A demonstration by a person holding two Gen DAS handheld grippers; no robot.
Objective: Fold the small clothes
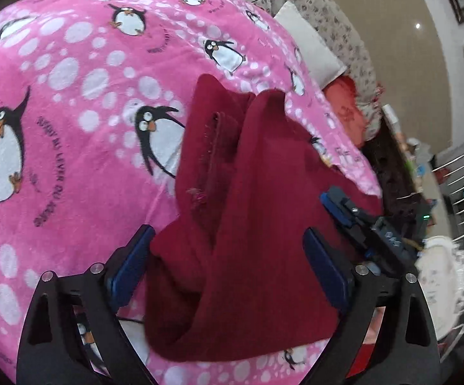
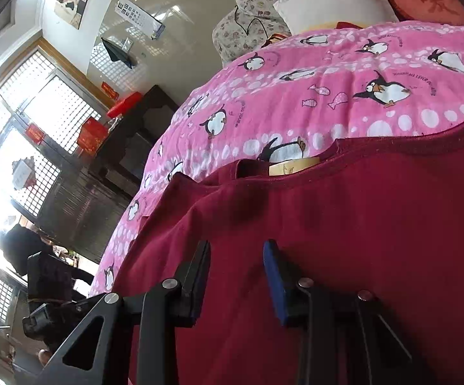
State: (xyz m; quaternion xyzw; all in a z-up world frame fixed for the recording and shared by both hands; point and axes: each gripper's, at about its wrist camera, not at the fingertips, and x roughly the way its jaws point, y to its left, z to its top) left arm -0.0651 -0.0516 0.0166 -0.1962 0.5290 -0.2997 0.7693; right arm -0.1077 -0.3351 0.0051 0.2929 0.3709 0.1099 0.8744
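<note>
1. A dark red knit garment (image 1: 251,211) lies bunched on a pink penguin-print blanket (image 1: 71,96). In the left wrist view it fills the centre and lower middle of the frame; in the right wrist view the same garment (image 2: 344,240) spreads across the whole lower right.
2. The left gripper (image 1: 228,256) stands wide open at the bottom of its frame. A thick fold of the red cloth sits between the blue pads, but they do not look to be pressing on it.
3. The right gripper (image 2: 236,263) shows at the lower centre of its own frame, jaws partly closed with a clear gap between them. Red cloth lies under and behind the fingers; nothing seems pinched (the far fingertips are hard to read against the fabric).
4. Handling, as a judgement: the garment looks soft, light and limp, not slippery and not fragile. It will sag and crumple wherever it is unsupported.
5. Best holds are probably the stitched edges: the ribbed neckline (image 2: 392,157), in the middle right of the right wrist view, or the seam (image 1: 212,147) just above centre in the left wrist view.
6. Count: one red garment, one blanket, two grippers. One white pillow (image 2: 338,0) rests at the upper right of the right wrist view.
</note>
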